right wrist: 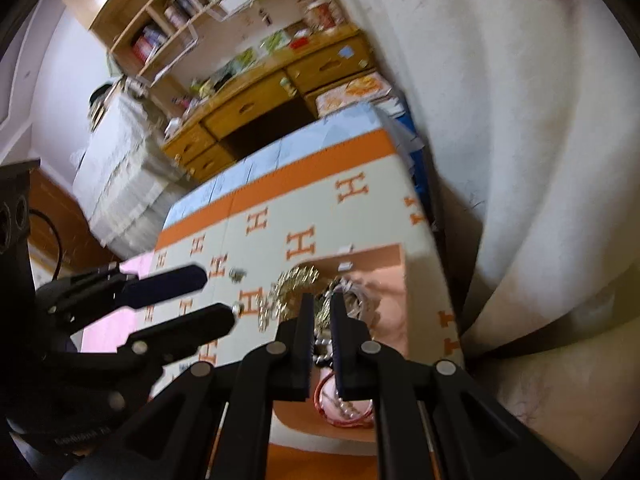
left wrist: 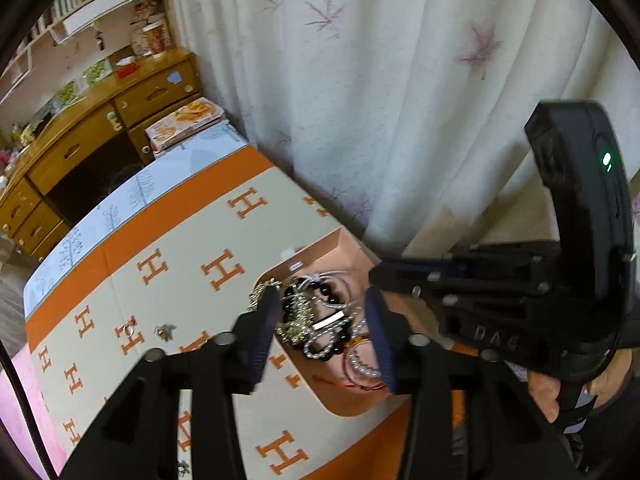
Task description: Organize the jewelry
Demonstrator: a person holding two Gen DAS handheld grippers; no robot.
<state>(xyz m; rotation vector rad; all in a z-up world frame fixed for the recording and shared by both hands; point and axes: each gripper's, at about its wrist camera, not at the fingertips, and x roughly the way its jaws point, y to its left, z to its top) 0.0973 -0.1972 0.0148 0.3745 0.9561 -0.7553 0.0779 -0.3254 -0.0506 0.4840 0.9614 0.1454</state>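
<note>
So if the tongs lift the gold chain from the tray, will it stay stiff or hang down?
Probably it hangs limp: the gold chain lies in loose bunched loops. It may drag neighbours along, since it looks tangled with the black bead bracelet in the pink tray. It likely weighs little, though its thin links could slip from the open left tongs.

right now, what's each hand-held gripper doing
Left hand-held gripper: open, empty, above the jewelry pile.
Right hand-held gripper: nearly closed over the pile; a grip cannot be told.
</note>
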